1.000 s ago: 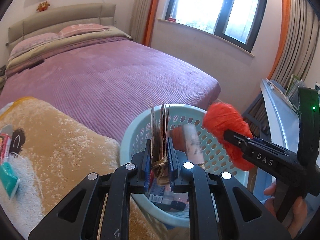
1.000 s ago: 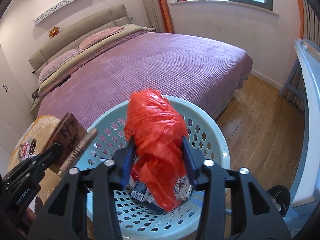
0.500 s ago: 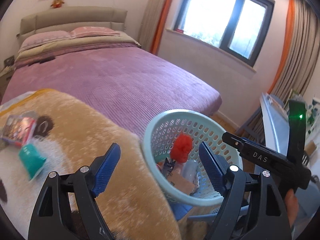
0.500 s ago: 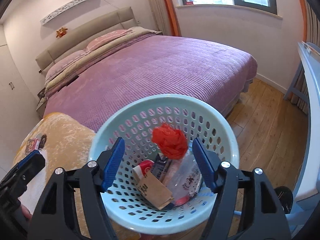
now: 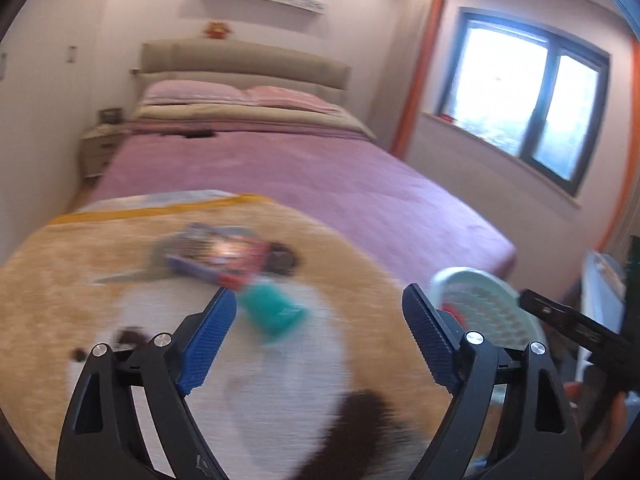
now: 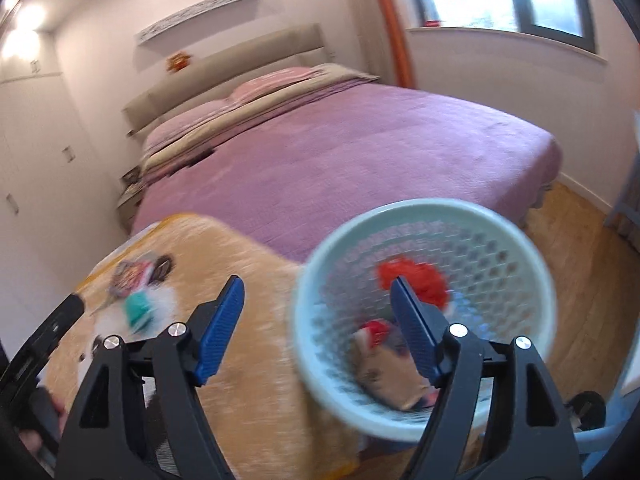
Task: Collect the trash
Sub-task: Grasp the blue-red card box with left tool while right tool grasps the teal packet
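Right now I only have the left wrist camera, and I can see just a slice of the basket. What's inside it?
Observer: The right wrist view looks straight into the basket. A red plastic bag sits on top of the pile.
Operator: Anything under it?
Observer: A brown cardboard piece lies lower down, toward the near wall. The rest is too blurred to name.
Operator: Is the right gripper carrying anything?
Observer: No. The right gripper is open with nothing between its pads. Its jaws have just been opening.
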